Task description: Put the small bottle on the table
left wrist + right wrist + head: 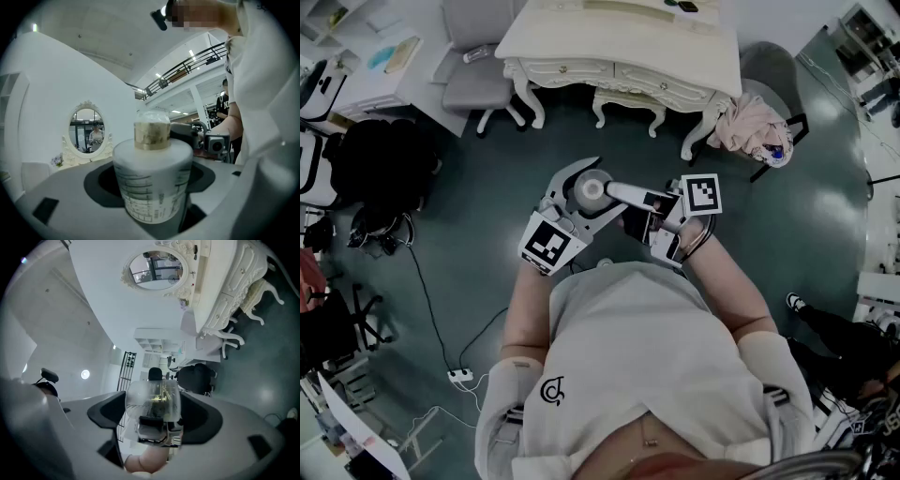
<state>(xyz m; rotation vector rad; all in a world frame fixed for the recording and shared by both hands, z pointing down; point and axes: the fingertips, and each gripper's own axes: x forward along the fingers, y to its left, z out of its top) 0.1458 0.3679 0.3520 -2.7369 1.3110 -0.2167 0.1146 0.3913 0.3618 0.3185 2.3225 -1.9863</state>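
Item: small bottle (pixel 152 187), frosted white body with a printed label, gold collar (pixel 151 135), clear cap (pixel 152 401); long axis about level, running from 9 to 3 o'clock in the head view, cap end toward 3 o'clock; contents cannot be made out through the frosted wall; held in the air over the dark floor (pixel 487 225), just in front of the person's chest, well apart from the white dressing table (pixel 581 42) at 12 o'clock. Left gripper (pixel 586 192): jaws wide and clamped on the bottle's body, pointing level toward 3 o'clock. Right gripper (pixel 647 211): facing the left one from 3 o'clock, jaws spread to their widest with the clear cap standing between them, the pads not seen to press on it. Left hand (pixel 546 246) and right hand (pixel 698 239) drawn close together at chest height, both forearms bent inward, marker cubes uppermost. Surroundings: oval mirror (pixel 87 124) above the table; a stool (pixel 628 101) tucked under it; grey chair (pixel 478 75) at 11 o'clock; pink cloth (pixel 750 127) heaped on a seat at 2 o'clock; black bag (pixel 380 164) at 9 o'clock; power strip (pixel 459 377) with its cable on the floor at 8 o'clock.
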